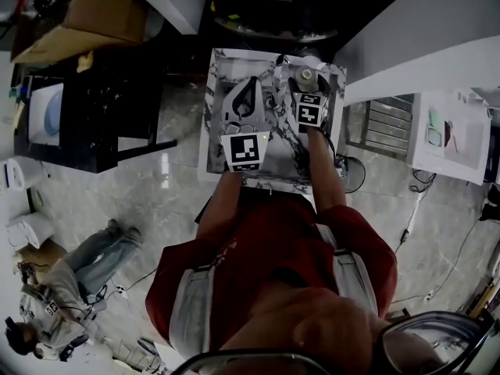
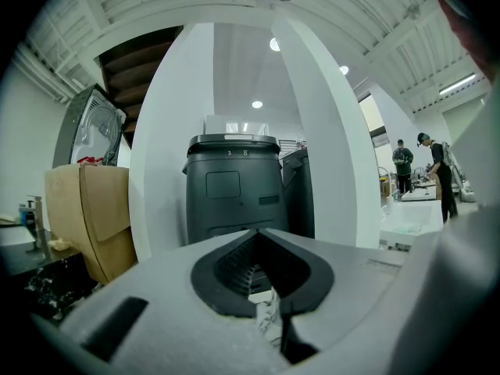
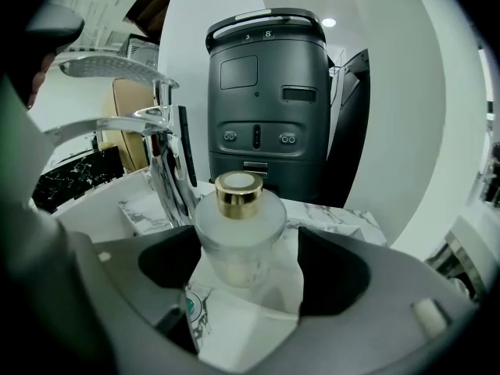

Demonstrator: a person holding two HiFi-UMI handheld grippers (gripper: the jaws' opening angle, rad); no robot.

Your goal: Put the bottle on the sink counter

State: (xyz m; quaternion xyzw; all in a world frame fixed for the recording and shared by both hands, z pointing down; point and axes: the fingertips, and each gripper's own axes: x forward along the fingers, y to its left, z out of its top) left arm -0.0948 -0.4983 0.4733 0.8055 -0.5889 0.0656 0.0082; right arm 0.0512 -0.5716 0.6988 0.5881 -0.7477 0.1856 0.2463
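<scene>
A frosted glass bottle (image 3: 238,237) with a gold cap stands upright on the marble sink counter (image 3: 344,217), right beside the chrome faucet (image 3: 168,170). My right gripper (image 3: 248,250) is open, its jaws spread wide to either side of the bottle, with a gap on the right side. In the head view the bottle (image 1: 306,75) sits at the far right of the counter (image 1: 226,65), just ahead of the right gripper (image 1: 305,86). My left gripper (image 1: 248,92) hovers over the counter's left half, shut and empty, its tips (image 2: 259,233) meeting.
A dark grey machine (image 3: 266,108) stands behind the counter, against a white pillar. A black table (image 1: 101,108) and a cardboard box (image 1: 86,14) are on the left. A person (image 1: 70,287) sits on the floor at lower left. Cables lie at the right.
</scene>
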